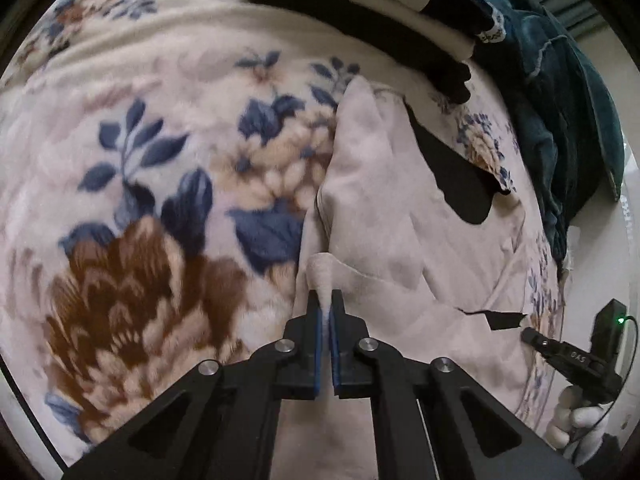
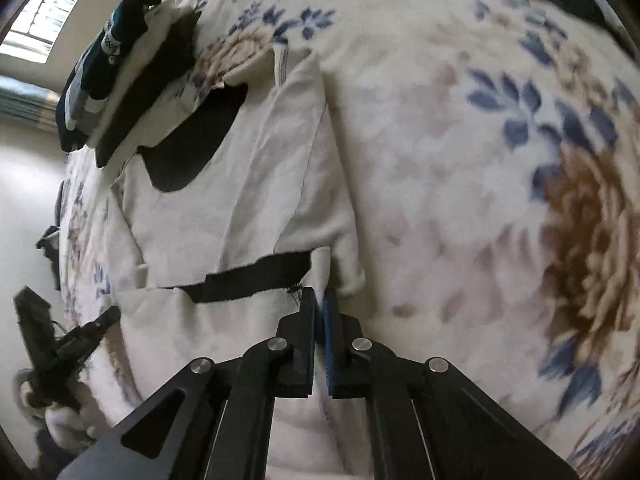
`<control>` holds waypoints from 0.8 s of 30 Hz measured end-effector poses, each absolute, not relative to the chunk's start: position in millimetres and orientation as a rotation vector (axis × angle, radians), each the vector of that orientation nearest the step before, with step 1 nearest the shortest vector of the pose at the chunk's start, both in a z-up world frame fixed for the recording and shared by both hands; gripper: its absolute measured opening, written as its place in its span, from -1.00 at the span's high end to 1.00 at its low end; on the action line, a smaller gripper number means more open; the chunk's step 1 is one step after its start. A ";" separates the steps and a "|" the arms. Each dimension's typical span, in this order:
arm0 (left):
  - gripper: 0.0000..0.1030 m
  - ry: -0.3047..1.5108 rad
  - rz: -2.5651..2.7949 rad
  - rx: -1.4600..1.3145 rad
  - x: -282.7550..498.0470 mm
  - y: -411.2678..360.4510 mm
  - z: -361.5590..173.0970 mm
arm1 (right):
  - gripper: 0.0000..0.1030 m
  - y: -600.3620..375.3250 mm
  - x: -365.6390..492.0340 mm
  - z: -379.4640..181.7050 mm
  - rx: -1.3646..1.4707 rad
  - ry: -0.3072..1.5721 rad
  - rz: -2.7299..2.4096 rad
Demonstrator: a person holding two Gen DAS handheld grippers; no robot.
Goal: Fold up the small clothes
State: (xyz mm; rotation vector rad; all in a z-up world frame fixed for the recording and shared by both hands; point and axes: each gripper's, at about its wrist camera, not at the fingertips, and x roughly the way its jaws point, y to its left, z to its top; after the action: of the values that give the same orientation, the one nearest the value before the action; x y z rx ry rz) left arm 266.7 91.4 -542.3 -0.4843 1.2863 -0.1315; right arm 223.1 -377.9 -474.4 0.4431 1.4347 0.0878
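Note:
A cream garment [image 1: 400,220] with black patches lies spread on a floral blanket [image 1: 140,160]. My left gripper [image 1: 326,300] is shut on a pinched-up fold at the garment's near edge, and cream cloth shows between its blue pads. In the right wrist view the same garment [image 2: 240,200] lies flat. There my right gripper [image 2: 319,296] is shut on its edge, just beside a black band [image 2: 256,276]. Each gripper shows small in the other's view: the right gripper [image 1: 530,336] at the garment's far corner, the left gripper [image 2: 108,316] at the lower left.
A stack of folded clothes [image 1: 380,8] in black, white and grey sits at the blanket's far end, also the stack [image 2: 120,80] in the right view. Dark teal fabric [image 1: 560,100] is heaped beside it. A white-gloved hand [image 1: 576,416] holds the right gripper. A window [image 2: 52,8] is at top left.

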 end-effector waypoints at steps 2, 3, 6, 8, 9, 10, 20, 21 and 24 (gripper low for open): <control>0.97 1.287 -0.122 -0.490 266.6 93.5 -542.4 | 0.94 -380.1 223.0 -468.9 0.427 1.407 0.062; 0.97 1.285 -0.118 -0.492 267.8 94.2 -542.2 | 0.94 -382.0 223.3 -466.8 0.424 1.398 0.049; 0.97 1.275 -0.110 -0.497 270.5 98.0 -539.9 | 0.94 -390.0 224.6 -462.2 0.440 1.371 0.009; 0.97 1.276 -0.099 -0.501 274.7 101.2 -542.1 | 0.95 -393.0 227.8 -460.8 0.442 1.359 0.000; 0.97 1.277 -0.095 -0.507 277.6 102.5 -543.3 | 0.95 -393.3 230.0 -461.6 0.437 1.357 -0.010; 0.97 1.278 -0.090 -0.511 279.8 103.9 -544.2 | 0.95 -394.9 231.8 -462.8 0.441 1.355 -0.014; 0.97 1.230 -0.120 -0.476 292.0 106.0 -522.1 | 0.95 -394.1 241.4 -442.9 0.496 1.292 -0.003; 0.97 1.252 -0.105 -0.481 293.6 107.8 -530.2 | 0.95 -395.3 242.3 -448.7 0.496 1.307 -0.014; 0.87 1.345 -0.100 -0.499 302.2 110.1 -552.2 | 0.95 -396.9 247.5 -470.0 0.497 1.374 -0.026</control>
State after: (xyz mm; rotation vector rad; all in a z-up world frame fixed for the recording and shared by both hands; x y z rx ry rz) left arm 302.2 110.1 -552.2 -0.4993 1.3453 -0.1001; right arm 247.5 -396.9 -470.0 0.4973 1.3744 -0.0263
